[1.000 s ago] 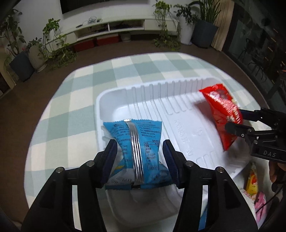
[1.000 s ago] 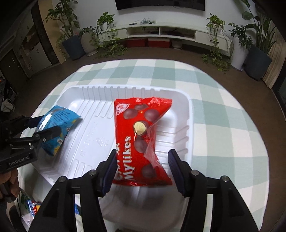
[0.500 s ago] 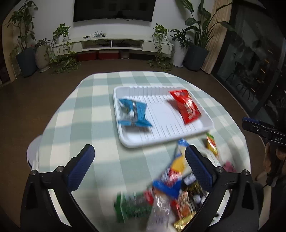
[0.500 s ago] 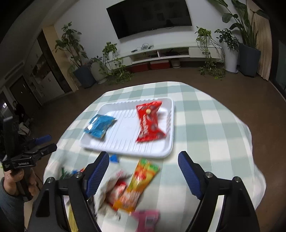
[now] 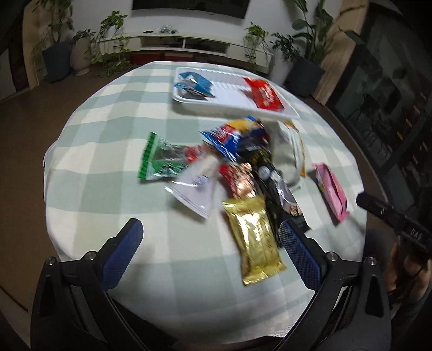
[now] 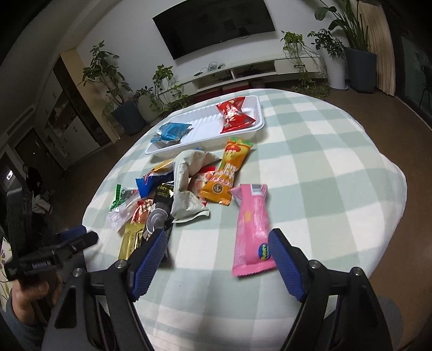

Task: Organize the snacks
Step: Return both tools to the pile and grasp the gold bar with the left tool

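Observation:
A white tray [image 5: 229,106] at the table's far side holds a blue packet [image 5: 194,85] on its left and a red packet [image 5: 263,93] on its right; it also shows in the right wrist view [image 6: 259,127]. A heap of loose snacks lies nearer: a gold packet [image 5: 252,237], a green packet [image 5: 162,158], a white packet [image 5: 195,187], a pink packet [image 6: 251,229] and an orange packet [image 6: 229,170]. My left gripper [image 5: 210,251] is open and empty above the near table edge. My right gripper [image 6: 217,259] is open and empty, with the pink packet just ahead.
The round table has a green and white checked cloth [image 5: 108,135]. Potted plants [image 6: 127,102], a low TV shelf [image 6: 243,75] and a wall screen [image 6: 216,24] stand behind it. The left gripper shows in the right wrist view [image 6: 51,256] at the table's left edge.
Both grippers let go of the blue and red packets in the tray, opened wide and pulled back toward the near side of the table. The snack heap has come into view.

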Demonstrator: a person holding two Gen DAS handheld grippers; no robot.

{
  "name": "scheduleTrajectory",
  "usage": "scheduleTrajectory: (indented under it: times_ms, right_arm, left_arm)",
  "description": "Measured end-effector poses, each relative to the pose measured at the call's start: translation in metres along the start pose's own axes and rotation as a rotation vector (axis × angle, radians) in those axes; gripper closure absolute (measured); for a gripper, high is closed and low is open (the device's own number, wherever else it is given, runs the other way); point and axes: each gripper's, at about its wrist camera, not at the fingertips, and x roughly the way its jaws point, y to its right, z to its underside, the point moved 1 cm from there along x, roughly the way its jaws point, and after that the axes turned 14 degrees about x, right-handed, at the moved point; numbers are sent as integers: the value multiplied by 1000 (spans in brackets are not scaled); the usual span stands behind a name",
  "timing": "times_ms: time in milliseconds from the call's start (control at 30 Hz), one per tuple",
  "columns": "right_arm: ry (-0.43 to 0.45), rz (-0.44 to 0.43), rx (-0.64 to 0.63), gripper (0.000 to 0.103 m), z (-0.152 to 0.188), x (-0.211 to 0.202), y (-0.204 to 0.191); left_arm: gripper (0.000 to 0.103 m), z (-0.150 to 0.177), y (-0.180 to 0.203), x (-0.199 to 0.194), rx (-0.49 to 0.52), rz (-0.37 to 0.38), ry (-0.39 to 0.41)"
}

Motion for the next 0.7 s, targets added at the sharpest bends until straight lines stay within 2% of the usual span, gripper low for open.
scheduleTrajectory:
  times_ms: [67,133,400,567,667,700]
  right_arm:
    - [4,7,15,23,1,-2,1]
    - [15,5,22,23,3,-6,3]
    - [39,1,67,23,6,-18,16]
    - [44,-10,76,23,8,-22,21]
    - [41,-11,70,23,10,-22,21]
    - [40,-15,69,23,11,-22,20]
  left_arm:
    - [3,1,16,5,28,-25,-20]
    - [10,2,28,12,47,-45,-40]
    - [29,0,40,52,73,-68,-137]
    - [30,-3,42,62,95,-117,-151]
    - [37,-6,38,64,98,-123,-149]
    - [42,-6,37,64,98,-120,-147]
